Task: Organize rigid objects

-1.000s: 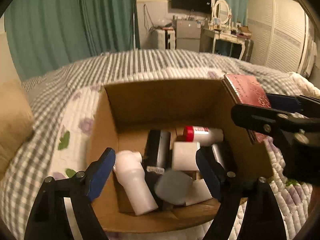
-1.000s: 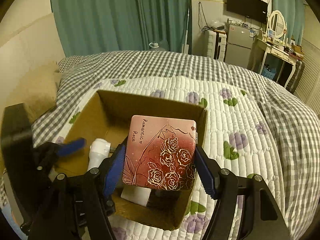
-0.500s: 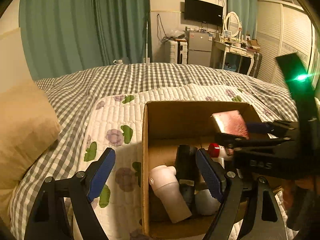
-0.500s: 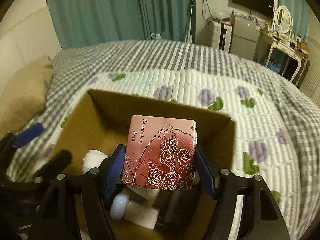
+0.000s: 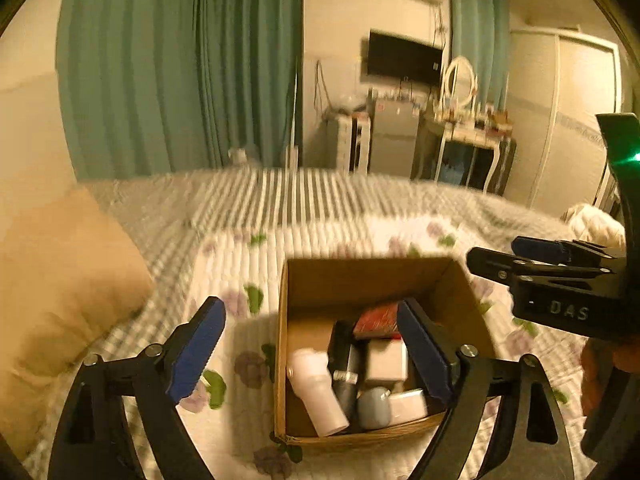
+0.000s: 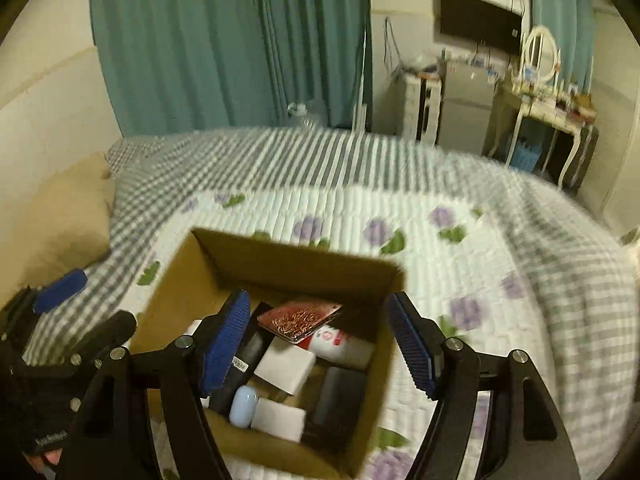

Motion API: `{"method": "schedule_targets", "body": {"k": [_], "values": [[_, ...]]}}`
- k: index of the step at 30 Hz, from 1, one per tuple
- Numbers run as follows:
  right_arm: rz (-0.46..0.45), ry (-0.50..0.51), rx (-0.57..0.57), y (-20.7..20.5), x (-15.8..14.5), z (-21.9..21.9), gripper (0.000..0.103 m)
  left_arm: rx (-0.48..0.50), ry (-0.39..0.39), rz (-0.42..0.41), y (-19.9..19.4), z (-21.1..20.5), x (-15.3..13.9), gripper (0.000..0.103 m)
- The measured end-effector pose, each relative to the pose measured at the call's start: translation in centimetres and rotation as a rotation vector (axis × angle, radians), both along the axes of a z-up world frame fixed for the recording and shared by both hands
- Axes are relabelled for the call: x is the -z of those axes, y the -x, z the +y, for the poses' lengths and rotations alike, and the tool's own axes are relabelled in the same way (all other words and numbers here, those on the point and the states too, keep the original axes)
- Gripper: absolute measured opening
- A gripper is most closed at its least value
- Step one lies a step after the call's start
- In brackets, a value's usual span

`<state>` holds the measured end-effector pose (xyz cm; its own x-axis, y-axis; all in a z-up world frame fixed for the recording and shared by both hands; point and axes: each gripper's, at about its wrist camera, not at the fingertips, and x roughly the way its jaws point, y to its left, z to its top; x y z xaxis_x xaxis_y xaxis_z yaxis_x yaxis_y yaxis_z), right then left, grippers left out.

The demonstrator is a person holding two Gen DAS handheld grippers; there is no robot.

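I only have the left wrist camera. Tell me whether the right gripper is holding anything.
Observer: No. The right wrist view shows the right gripper open, with nothing between its fingers.
Operator: Give me the red tin's exact resting place.
Observer: The red tin lies tilted inside the cardboard box, propped on a red-and-white bottle.
Operator: The rounded thing near the front looks grey to me. State its colour.
Observer: That rounded thing is light blue in the right wrist view, and it lies against a white block.
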<state>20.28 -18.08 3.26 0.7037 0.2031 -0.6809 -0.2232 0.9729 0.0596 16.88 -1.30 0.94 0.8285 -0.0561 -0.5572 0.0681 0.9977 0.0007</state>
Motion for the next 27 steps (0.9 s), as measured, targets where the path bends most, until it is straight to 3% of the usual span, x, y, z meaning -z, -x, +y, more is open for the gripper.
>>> {"method": "schedule_targets", "body": {"k": [7, 13, 15, 20, 23, 27], "values": [[-0.204, 0.036, -0.024, 8.6, -9.7, -1.1, 0.073, 0.015, -0.039, -0.178, 6.7, -0.5, -7.7, 0.09], [-0.282, 0.032, -0.006, 15.5, -12.3, -1.2, 0.076, 0.027, -0.034, -0.265, 12.0, -0.6, -9.8, 0.093], [-0.313, 0.018, 0.017, 17.5, -11.7, -1.4, 0.078, 0.027, -0.004, -0.275, 13.2, -0.2, -9.2, 0.097], [-0.362, -0.044, 0.057, 20.1, -7.5, -2.3, 0.103, 0.011, 0.031, -0.293, 15.1, 0.5, -5.6, 0.103], [-0.39, -0.047, 0.098, 20.1, -3.8, -2.6, 0.103, 0.002, 0.022, -0.273, 14.8, 0.7, -3.0, 0.103], [-0.359, -0.023, 0.116, 19.1, -0.7, -2.6, 0.103, -0.032, -0.005, -0.276, 14.4, 0.7, -0.4, 0.103]]}}
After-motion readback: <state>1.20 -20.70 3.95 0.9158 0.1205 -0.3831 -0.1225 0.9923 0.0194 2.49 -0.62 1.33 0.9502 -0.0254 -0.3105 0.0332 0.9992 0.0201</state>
